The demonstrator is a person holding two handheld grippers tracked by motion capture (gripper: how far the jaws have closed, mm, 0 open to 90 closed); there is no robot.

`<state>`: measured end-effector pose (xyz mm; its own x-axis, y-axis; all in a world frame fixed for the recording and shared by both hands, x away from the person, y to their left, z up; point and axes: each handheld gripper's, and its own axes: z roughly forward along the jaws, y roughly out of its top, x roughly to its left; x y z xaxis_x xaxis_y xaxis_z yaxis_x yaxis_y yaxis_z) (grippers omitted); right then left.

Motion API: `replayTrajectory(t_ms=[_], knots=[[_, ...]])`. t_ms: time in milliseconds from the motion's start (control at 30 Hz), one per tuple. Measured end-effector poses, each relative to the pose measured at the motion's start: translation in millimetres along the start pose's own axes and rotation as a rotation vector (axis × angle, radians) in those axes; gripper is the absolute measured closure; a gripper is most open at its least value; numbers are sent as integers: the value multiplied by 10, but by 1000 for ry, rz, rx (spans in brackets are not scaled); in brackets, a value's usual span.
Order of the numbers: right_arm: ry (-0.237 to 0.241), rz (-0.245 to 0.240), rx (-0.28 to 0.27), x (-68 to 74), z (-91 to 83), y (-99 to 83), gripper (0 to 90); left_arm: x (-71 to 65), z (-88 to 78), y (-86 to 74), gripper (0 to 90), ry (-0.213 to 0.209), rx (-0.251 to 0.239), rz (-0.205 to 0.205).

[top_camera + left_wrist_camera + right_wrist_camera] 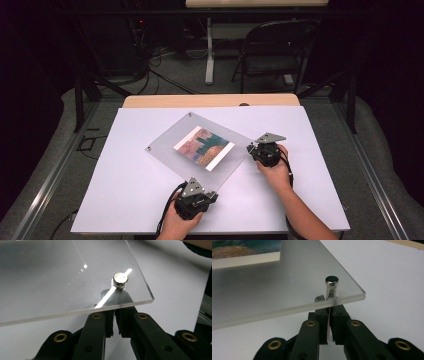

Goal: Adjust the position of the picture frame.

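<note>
High view: acrylic frame (pixel 200 150) flat, long axis diagonal, both grippers' jaws closed under corners.

Lab: dark curtains, floor cables (pixel 165 80), folding chair (pixel 272 50).

Both tongs, left (pixel 209 192) and right (pixel 249 148), are built of black links fastened with brass rivets, topped by grey three-cornered plates, with black cables trailing behind.

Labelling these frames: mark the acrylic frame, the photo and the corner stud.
acrylic frame (pixel 162 147), high view, bare clear panel left of the print.
photo (pixel 205 146), high view, middle of the coloured print.
corner stud (pixel 331 280), right gripper view, its round metal cap.
</note>
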<state>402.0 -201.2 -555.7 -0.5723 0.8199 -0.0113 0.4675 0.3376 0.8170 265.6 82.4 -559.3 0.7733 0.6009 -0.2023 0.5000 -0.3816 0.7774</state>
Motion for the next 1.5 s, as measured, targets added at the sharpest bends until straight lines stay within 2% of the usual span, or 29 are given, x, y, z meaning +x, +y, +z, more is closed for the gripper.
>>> replayTrajectory(t_ms=[67,100,233,433,733,867,1067,1267,1433,1500], knots=[[1,0,-6,9,-27,9,856,12,-52,19,854,-18,-18,-7],[0,-2,-23,14,-95,34,856,29,-110,44,855,-34,-42,-17],[1,-6,-54,28,-231,65,856,79,-192,69,856,-51,-67,-36],[14,3,-54,47,-356,84,856,209,-316,113,855,-62,-86,-66],[62,25,-63,140,-560,37,854,459,-483,132,854,-18,-102,-116],[80,57,-71,235,-660,8,853,564,-546,148,855,2,-117,-135],[102,66,-73,373,-720,-8,847,756,-619,161,855,55,-141,-170],[112,63,-67,487,-694,-24,841,910,-610,183,854,89,-147,-187],[114,72,-57,507,-622,-35,844,1019,-546,178,850,102,-135,-204],[109,79,-47,497,-566,-47,848,1042,-509,181,850,116,-122,-194]])
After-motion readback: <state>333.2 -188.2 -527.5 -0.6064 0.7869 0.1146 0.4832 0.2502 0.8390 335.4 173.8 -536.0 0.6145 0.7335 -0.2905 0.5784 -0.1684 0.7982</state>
